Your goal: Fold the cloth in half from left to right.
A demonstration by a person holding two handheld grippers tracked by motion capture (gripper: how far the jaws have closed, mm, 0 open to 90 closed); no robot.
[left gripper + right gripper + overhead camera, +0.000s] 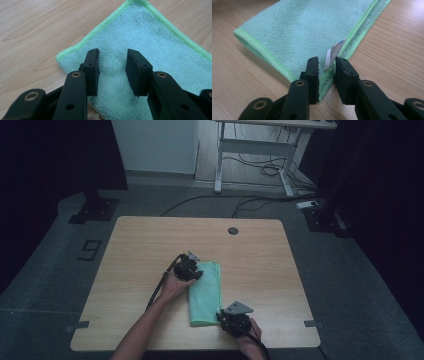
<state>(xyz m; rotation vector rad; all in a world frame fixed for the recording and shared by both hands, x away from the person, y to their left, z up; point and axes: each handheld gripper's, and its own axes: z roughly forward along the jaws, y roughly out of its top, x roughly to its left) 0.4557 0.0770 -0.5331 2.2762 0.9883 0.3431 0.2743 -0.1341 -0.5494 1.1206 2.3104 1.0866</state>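
A folded mint-green cloth (pixel 205 295) with a brighter green hem lies flat on the wooden table (pixel 145 245), its long side running away from me. My left gripper (pixel 192 270) is at the cloth's far left corner. In the left gripper view the left gripper (pixel 113 53) stands open, its jaws wide apart just above the cloth (pixel 155 37). My right gripper (pixel 231 317) is at the near right corner. In the right gripper view the right gripper (pixel 327 60) has a narrow gap between its jaws, straddling the hem of the cloth (pixel 299 27) and a white label (pixel 334 50).
A round cable hole (pixel 233 230) sits near the table's far edge. Beyond the table stand a white desk frame (pixel 250 150) with cables on the floor and black stand bases (pixel 95 210). A number 9 (pixel 90 250) is marked on the floor at the left.
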